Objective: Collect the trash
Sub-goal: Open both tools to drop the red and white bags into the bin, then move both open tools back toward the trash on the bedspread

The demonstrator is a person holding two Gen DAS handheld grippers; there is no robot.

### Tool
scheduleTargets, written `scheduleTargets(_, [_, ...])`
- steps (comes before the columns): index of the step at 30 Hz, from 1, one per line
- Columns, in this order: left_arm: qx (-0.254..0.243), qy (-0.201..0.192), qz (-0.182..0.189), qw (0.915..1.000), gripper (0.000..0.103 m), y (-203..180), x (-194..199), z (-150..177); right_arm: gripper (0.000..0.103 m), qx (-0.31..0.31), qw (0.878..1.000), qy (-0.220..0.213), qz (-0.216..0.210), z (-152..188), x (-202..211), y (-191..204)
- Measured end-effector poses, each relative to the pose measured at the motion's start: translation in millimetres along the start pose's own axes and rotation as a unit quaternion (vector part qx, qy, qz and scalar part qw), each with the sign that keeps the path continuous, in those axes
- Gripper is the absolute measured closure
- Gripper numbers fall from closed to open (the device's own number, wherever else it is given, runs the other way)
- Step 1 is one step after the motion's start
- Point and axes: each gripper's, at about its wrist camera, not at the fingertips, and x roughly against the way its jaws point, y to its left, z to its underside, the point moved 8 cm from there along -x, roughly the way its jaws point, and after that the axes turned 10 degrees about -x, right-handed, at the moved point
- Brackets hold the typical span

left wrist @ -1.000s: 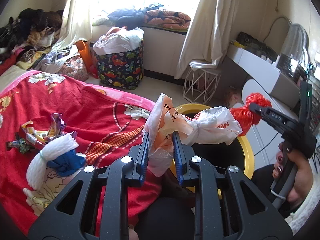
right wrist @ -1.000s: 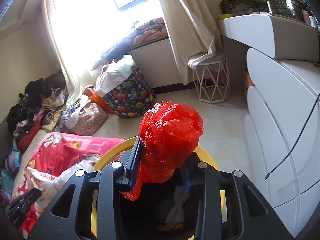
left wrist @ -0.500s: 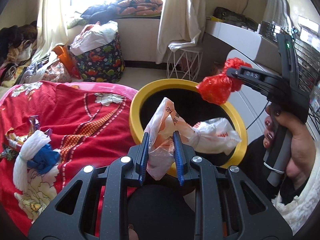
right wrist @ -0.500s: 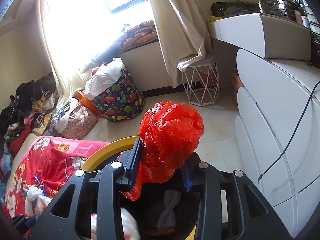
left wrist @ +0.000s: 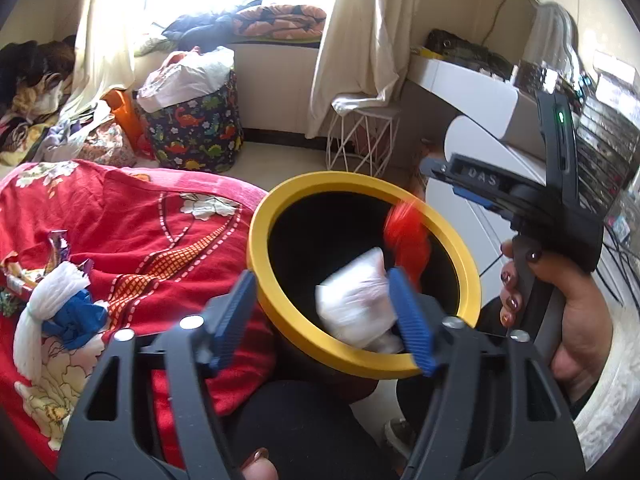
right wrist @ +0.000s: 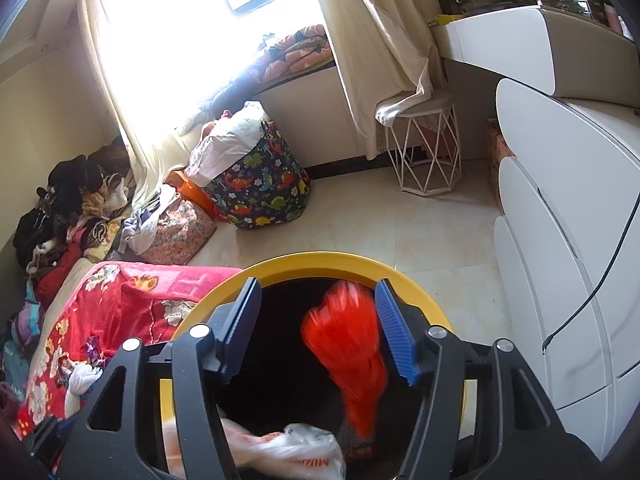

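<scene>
Left tongs: jaws opening, pads spread wide over the bin mouth, gripping nothing.
White bag: blurred, loose between the left pads, inside the bin's mouth; nearer the right-hand pad.
Right tongs: jaws opening, pads apart above the bin.
Red bag: blurred, between the right pads but unclamped, close to the right-hand pad, over the black interior.
Bin: yellow rim, black inside, beside the bed.
Right hand: wrapped round the right tongs' handle.
Bed: red flowered blanket; wrappers and a white-and-blue bundle lying on it.
</scene>
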Motion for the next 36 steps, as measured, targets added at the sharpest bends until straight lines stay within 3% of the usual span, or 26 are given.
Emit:
scheduleTargets(2, [0.014, -0.009, -0.001, 0.9999, 0.027, 4.6, 2.8, -1.8, 0.041, 0.001, 1.000, 0.000, -0.001, 0.6, 0.3, 2.0])
scheduleTargets(4, [0.022, -0.018, -0.007, 0.9996, 0.025, 11.0, 6.5, -4.0, 0.040, 0.004, 1.000, 0.002, -0.003, 1.3, -0.2, 3.4])
scheduleTargets(6, [0.030, -0.023, -0.011, 0.9992, 0.011, 15.5, 9.5, -6.0, 0.039, 0.007, 1.000, 0.003, -0.006, 2.5, 0.2, 6.3])
scheduleTargets(13, [0.044, -0.037, -0.028, 0.9980, 0.011, 32.2, 21.8, -7.9, 0.031, 0.013, 1.000, 0.006, -0.024, 6.1, 3.8, 17.0])
scheduleTargets(36, [0.085, -0.066, -0.096, 0.9896, 0.011, 101.5, 66.2, -6.5, 0.025, 0.066, 0.995, 0.014, -0.079, 29.6, 21.1, 78.1])
